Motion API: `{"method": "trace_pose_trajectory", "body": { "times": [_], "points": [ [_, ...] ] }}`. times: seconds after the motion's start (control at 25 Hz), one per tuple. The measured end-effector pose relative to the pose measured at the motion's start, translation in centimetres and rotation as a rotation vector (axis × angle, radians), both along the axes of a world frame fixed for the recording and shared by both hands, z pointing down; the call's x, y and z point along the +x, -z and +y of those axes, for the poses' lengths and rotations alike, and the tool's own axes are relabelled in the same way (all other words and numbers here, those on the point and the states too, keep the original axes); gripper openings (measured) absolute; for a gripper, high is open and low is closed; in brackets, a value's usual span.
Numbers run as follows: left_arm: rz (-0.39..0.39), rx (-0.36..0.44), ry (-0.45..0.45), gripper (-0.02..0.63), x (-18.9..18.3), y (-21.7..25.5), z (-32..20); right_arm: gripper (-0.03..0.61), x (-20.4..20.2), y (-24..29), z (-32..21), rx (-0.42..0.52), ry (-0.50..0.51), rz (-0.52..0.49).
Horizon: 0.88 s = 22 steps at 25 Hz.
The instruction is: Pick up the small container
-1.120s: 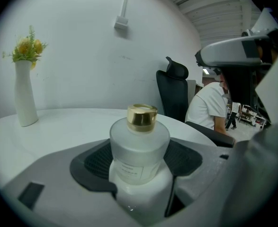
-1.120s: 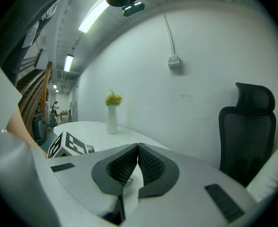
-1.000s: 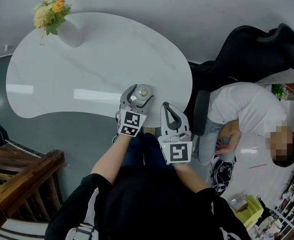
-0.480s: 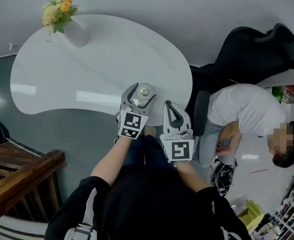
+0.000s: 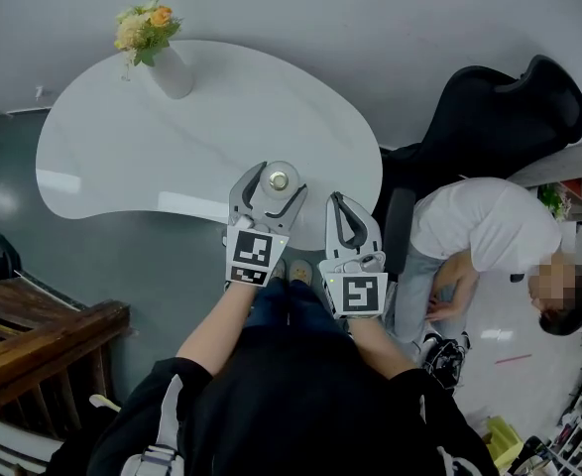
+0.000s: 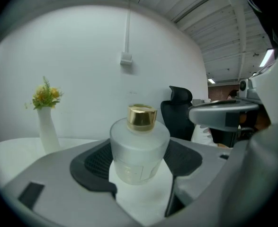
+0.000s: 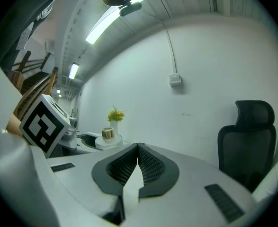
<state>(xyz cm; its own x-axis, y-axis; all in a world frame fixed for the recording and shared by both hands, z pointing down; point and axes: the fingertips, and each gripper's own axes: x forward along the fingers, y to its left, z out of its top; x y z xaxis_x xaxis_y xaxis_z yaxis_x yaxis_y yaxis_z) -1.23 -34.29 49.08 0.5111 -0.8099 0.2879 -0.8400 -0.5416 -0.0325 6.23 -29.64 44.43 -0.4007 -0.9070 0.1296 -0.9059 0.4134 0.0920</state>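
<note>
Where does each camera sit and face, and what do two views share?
Head view: on the person's head, steeply down at white table; forearms, left gripper, right gripper show.
Left gripper view: on that gripper, along its jaws, frosted bottle between them.
Right gripper view: on that gripper, along shut jaws toward the wall.
Shared: both gripper views show flower vase and black chair.
</note>
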Motion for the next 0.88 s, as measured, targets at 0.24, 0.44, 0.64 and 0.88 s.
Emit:
{"method": "trace_pose_trajectory", "body": {
  "times": [0.24,0.44,0.64,0.88],
  "points": [
    [-0.004,0.036,0.018,0.331,-1.1,4.4,1.4,0.023,-0.1,3.1,0.4,0.059,0.003,-0.002],
    [-0.004,0.063,0.036,0.331,-1.8,7.0,3.0,0.023,0.4,4.7,1.1,0.097,-0.011,-0.015],
    [-0.001,0.08,0.039,0.331,-2.1,8.3,4.9,0.023,0.9,5.6,2.0,0.102,-0.021,-0.024],
    [-0.004,0.067,0.035,0.331,-2.1,8.5,6.4,0.023,0.7,5.5,3.1,0.085,-0.006,-0.013]
  ]
}}
